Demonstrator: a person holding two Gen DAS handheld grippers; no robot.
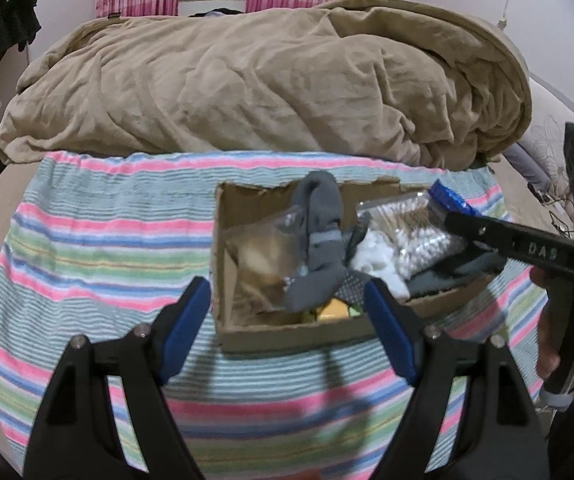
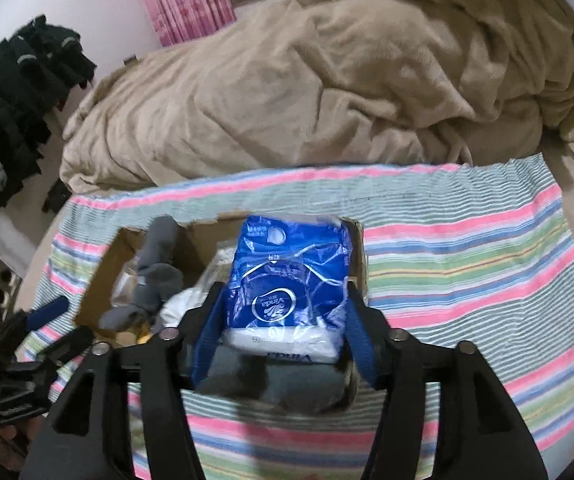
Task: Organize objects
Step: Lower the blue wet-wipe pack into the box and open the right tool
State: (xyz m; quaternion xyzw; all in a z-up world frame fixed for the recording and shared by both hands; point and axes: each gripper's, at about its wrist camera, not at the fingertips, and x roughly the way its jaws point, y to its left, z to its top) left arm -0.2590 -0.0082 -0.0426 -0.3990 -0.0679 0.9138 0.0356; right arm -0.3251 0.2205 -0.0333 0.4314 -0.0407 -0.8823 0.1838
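**Desk:** Start at the left. What is there?

**Photographer:** The left gripper (image 1: pixel 287 316) hovers low over a striped towel (image 1: pixel 99 240) spread on the bed, its blue-padded jaws wide apart and holding nothing. Just ahead sits an open cardboard box (image 1: pixel 287 336), shallow, with ragged cut edges.

**Desk:** And inside it?

**Photographer:** From its left side: a clear crinkled plastic bag (image 1: pixel 255 248) of something brownish, then a limp grey sock (image 1: pixel 319 236) draped over the heap, then a clear pack of cotton swabs (image 1: pixel 411 236) beside white cotton balls (image 1: pixel 375 260). Small yellow and orange pieces show at the bottom; I cannot tell what they are.

**Desk:** The right side?

**Photographer:** The right gripper (image 2: pixel 283 332) holds a blue Vinda tissue pack (image 2: pixel 287 280) over the right end of the box, jaws closed on its two long sides near the nearer end. Whether the pack touches the contents beneath is not clear.

**Desk:** How will it handle?

**Photographer:** Light and soft, by the look. The film wrapper is glossy and wrinkled, so likely slippery, and the pack should give under pressure. Gripping across the narrow width, pads flat on the sides, seems the sound hold. A rumpled tan blanket (image 2: pixel 327 92) lies behind.
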